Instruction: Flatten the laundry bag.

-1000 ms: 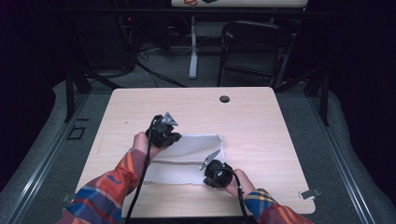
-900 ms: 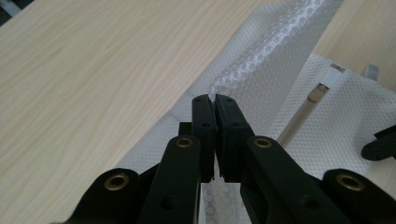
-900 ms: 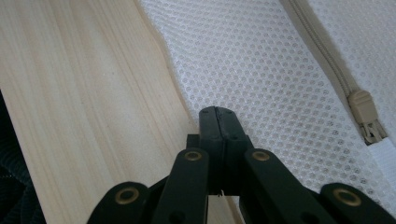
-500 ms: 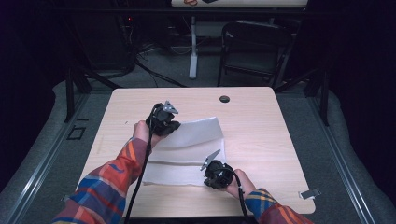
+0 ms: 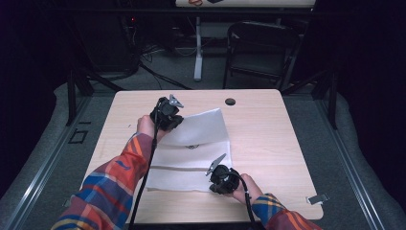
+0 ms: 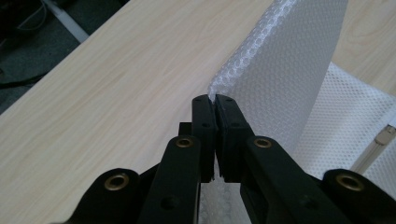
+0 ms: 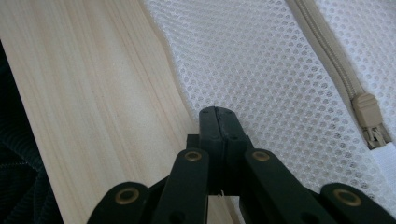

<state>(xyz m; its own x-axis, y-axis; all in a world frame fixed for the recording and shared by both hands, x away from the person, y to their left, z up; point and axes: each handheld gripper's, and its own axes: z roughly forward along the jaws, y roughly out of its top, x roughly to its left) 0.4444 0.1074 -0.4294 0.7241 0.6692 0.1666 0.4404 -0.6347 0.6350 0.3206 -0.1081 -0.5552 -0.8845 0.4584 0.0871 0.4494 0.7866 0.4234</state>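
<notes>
The white mesh laundry bag (image 5: 191, 153) lies on the middle of the tabletop (image 5: 268, 129), its near part flat and its far left corner lifted off the wood, so that a flap of it stands up and curls over toward the right. The fabric is a fine honeycomb net, semi-transparent, thin enough to fold into a smooth curved sheet where it is raised. A beige zipper (image 7: 327, 51) runs across the flat part, its tape woven and ribbed, ending in a small beige slider (image 7: 371, 119); the rest of the zipper is cut off at the edge of the right gripper view. A small dark mark near the bag's centre in the high view is too small to make out.

The left gripper (image 6: 215, 100) has its jaws clamped together on the raised corner of the mesh, which rises from between them. The right gripper (image 7: 218, 112) has its jaws pressed together at the bag's near edge, close to the tabletop; the edge itself is hidden under the jaws. Plaid sleeves (image 5: 110, 187) come in from the bottom, partly cut off.

The tabletop is pale wood-grain laminate with rounded corners and a dark round grommet (image 5: 230, 101) near its far edge.
</notes>
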